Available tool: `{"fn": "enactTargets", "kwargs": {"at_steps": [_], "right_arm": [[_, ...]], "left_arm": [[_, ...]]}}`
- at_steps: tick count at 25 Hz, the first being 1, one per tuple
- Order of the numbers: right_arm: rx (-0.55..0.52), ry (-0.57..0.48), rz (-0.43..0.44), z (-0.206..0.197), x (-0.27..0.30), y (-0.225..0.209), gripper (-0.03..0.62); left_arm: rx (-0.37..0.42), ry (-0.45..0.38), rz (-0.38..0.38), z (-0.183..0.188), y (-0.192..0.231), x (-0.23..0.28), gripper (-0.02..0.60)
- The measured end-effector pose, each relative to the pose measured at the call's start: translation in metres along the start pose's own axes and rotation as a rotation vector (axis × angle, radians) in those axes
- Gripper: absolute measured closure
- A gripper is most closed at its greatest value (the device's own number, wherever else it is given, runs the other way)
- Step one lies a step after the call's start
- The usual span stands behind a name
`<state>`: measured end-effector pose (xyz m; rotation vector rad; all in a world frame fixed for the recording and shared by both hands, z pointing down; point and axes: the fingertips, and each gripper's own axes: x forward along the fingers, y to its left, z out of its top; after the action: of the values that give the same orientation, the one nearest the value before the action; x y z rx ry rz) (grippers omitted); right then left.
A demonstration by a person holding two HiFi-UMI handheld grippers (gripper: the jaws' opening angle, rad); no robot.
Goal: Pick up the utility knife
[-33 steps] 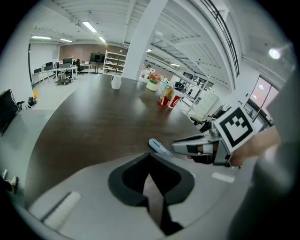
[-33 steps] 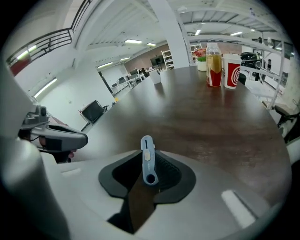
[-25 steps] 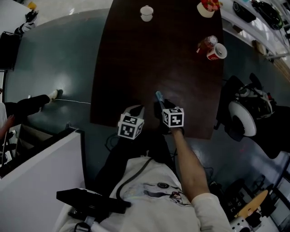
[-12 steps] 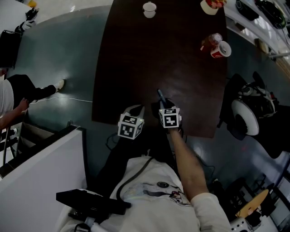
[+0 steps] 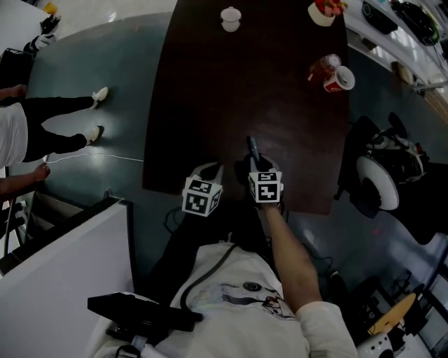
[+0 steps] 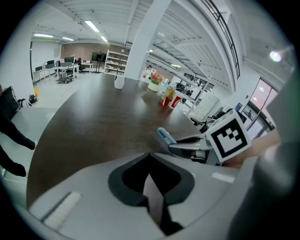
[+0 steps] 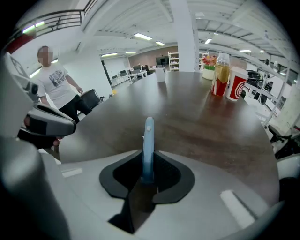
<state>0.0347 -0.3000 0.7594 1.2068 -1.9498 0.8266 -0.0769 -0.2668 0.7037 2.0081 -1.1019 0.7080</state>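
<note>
The utility knife (image 5: 250, 148), slim and light blue, lies at the near end of the dark brown table (image 5: 231, 84). In the right gripper view the knife (image 7: 148, 145) stands on edge between the jaws of my right gripper (image 7: 148, 174). Those jaws are closing, and the dark pads meet its sides. In the head view the right gripper (image 5: 253, 165) sits right behind the knife. My left gripper (image 5: 210, 170) hovers just left of it at the table's near edge, its jaws together with nothing between them (image 6: 150, 177). From the left gripper view the knife's tip (image 6: 164, 136) sticks out past the right gripper.
A white cup (image 5: 230, 18) stands at the table's far end. A red paper cup (image 5: 339, 78) and a bottle (image 5: 320, 66) are at the far right edge. A person (image 5: 42, 133) walks on the floor at left. An office chair (image 5: 378, 178) is at right.
The right gripper's jaws have narrowed round the knife and the gripper has rolled a little. The knife's tip has swung from leaning left to nearly straight ahead. The person at left has walked.
</note>
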Motion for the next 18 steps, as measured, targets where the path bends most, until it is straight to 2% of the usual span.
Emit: {"fn": "enactTargets", "kwargs": {"at_steps": [6,18], "right_arm": [[0.063,-0.178,-0.011,0.028,-0.056,-0.011,0.523],[0.097,-0.515,-0.033,0.073,-0.193,-0.027,0.523]], "left_arm": [[0.044,-0.118,0.006,0.034,-0.011,-0.01,0.583],[0.215,-0.454,0.031,0.122,-0.078,-0.083,0.583]]}}
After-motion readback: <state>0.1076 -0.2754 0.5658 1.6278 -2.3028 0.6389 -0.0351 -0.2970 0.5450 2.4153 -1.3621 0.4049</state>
